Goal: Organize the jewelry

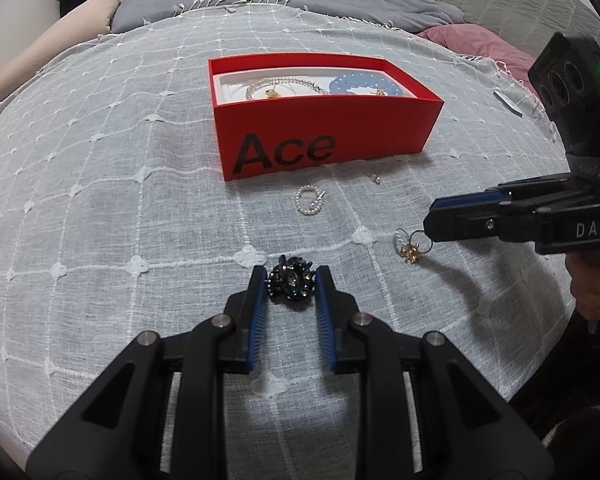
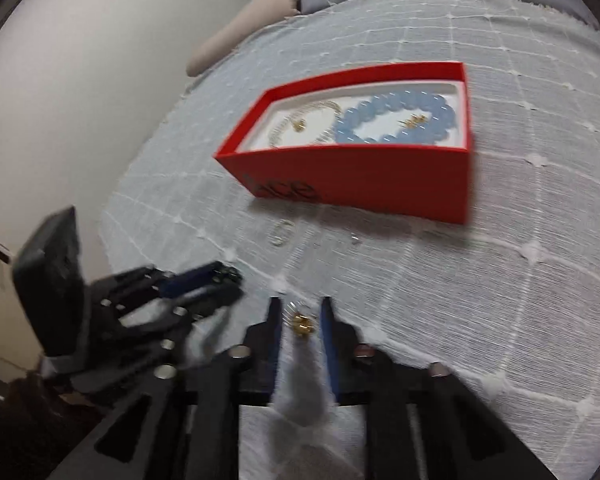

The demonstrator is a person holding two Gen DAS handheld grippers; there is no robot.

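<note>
The red box lies on the checked white bedspread, its long side with the black "Ace" lettering facing the person, open top up. Inside lie a blue bead bracelet at the right end and a pale bead strand at the left.

The left gripper is clamped on a dark beaded bunch, both blue pads touching its sides. The right gripper has its jaws apart around a small gold charm on a ring; the right view is blurred, so contact seems unlikely but I can't swear to it.

Between the grippers and the box lie a small pearl ring and a tiny white stud, both loose on the cloth.
</note>
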